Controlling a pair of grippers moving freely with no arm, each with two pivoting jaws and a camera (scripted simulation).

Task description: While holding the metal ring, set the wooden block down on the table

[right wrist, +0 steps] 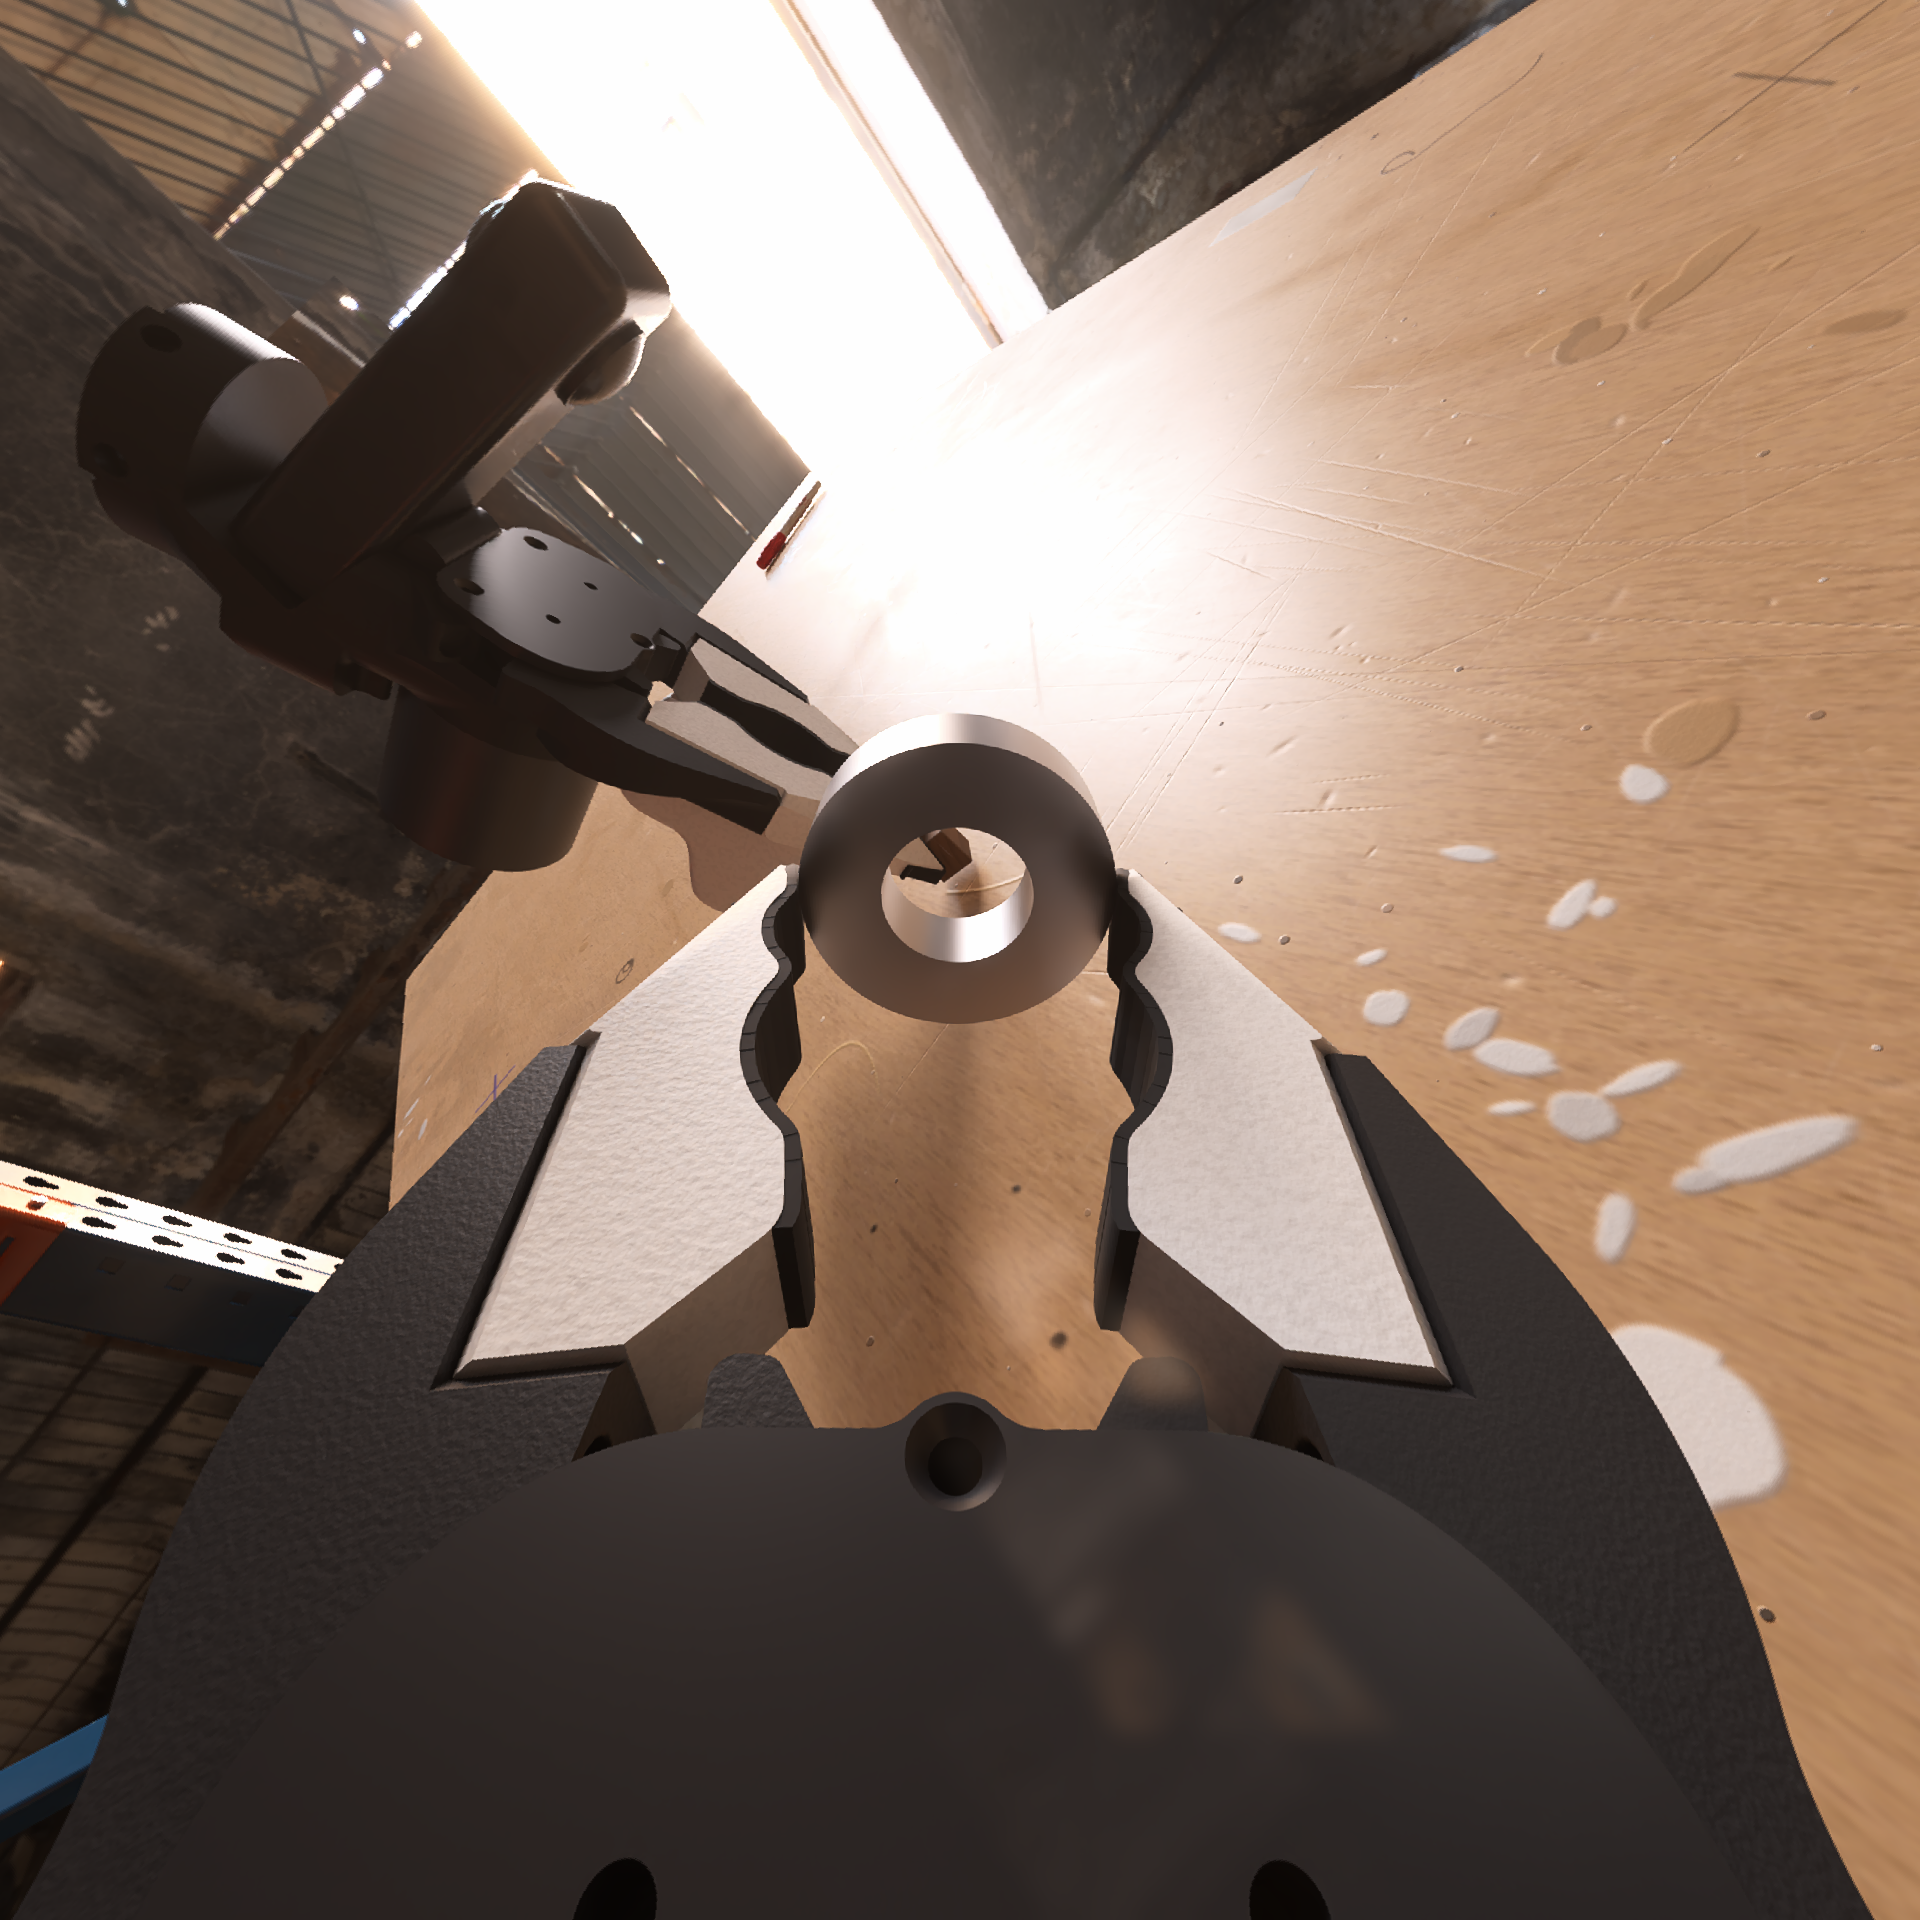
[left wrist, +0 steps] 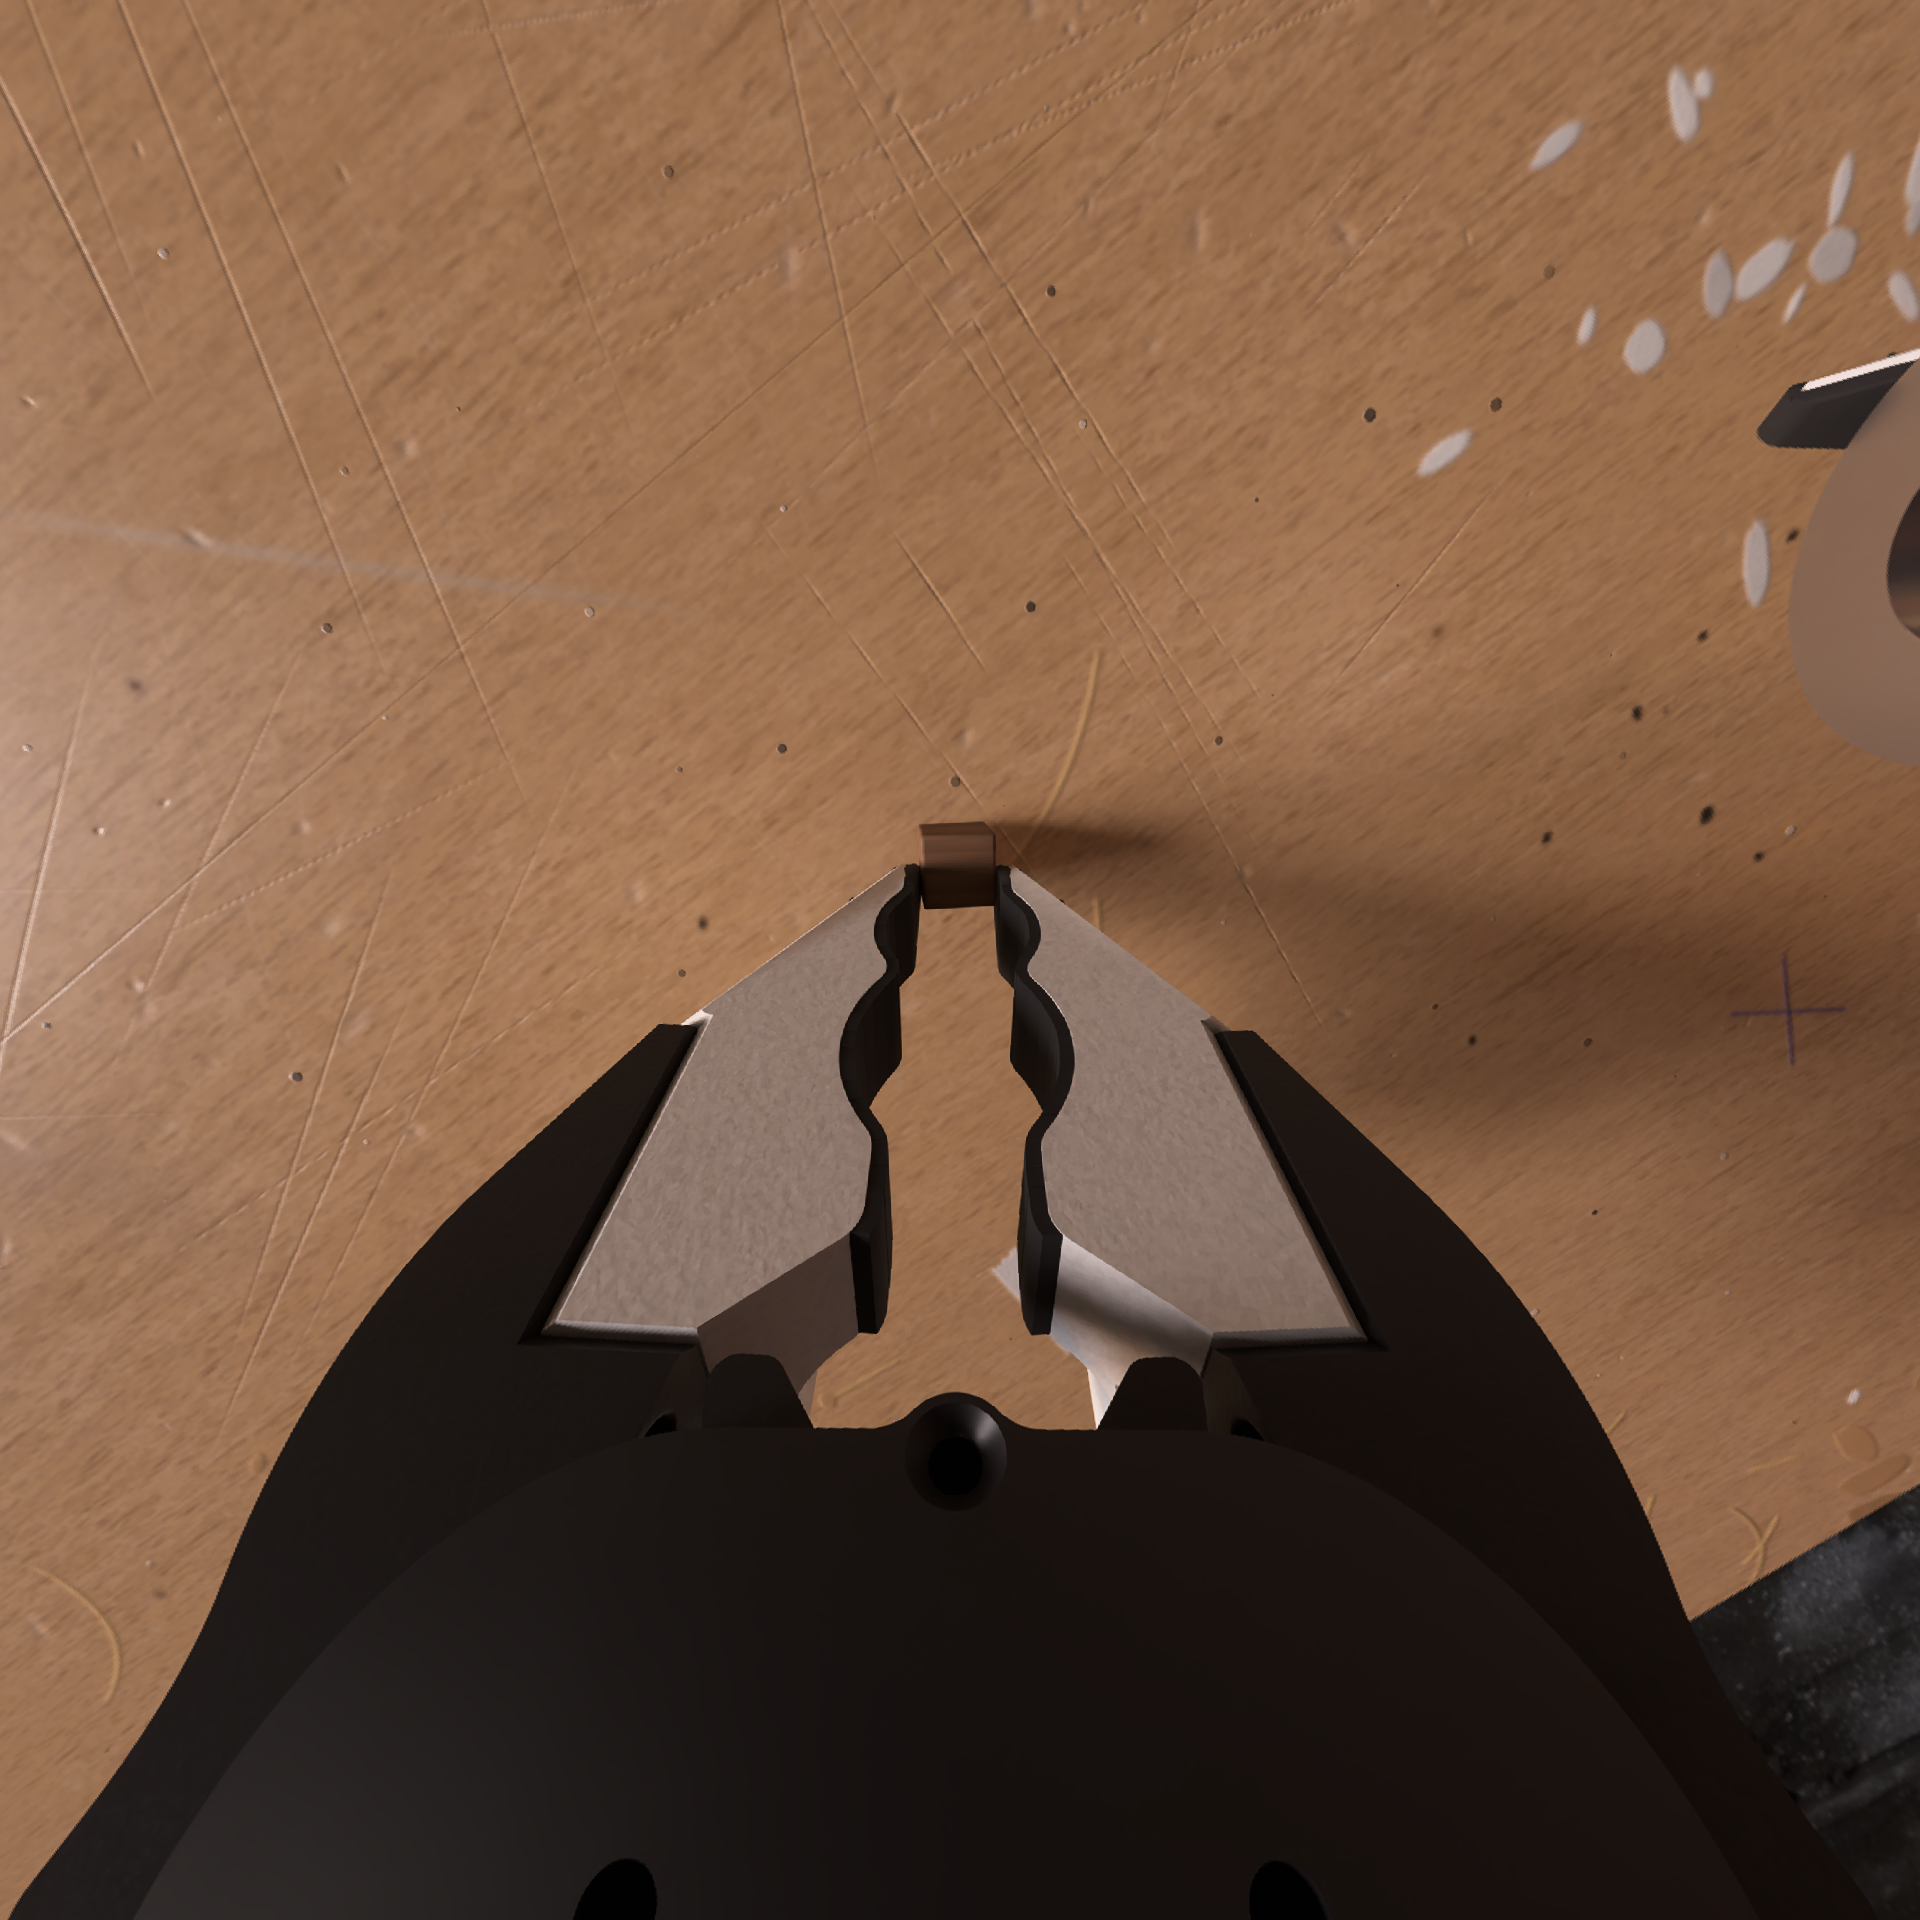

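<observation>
My left gripper [left wrist: 957,885] is shut on a small brown wooden block [left wrist: 957,862], pinched at the very fingertips. The block is close above the scratched wooden table [left wrist: 623,520], with its shadow right beside it; I cannot tell whether it touches. My right gripper [right wrist: 956,896] is shut on a thick grey metal ring [right wrist: 951,982] and holds it above the table [right wrist: 1455,520]. The ring also shows at the right edge of the left wrist view [left wrist: 1849,623]. In the right wrist view the left gripper [right wrist: 774,743] reaches in from the upper left behind the ring, and a bit of the block [right wrist: 954,847] shows through the ring's hole.
White paint splashes [left wrist: 1756,270] mark the table near the ring and also show in the right wrist view [right wrist: 1558,1081]. The table edge and dark floor [left wrist: 1829,1683] lie at the lower right. A perforated shelf rail [right wrist: 156,1226] stands off the table.
</observation>
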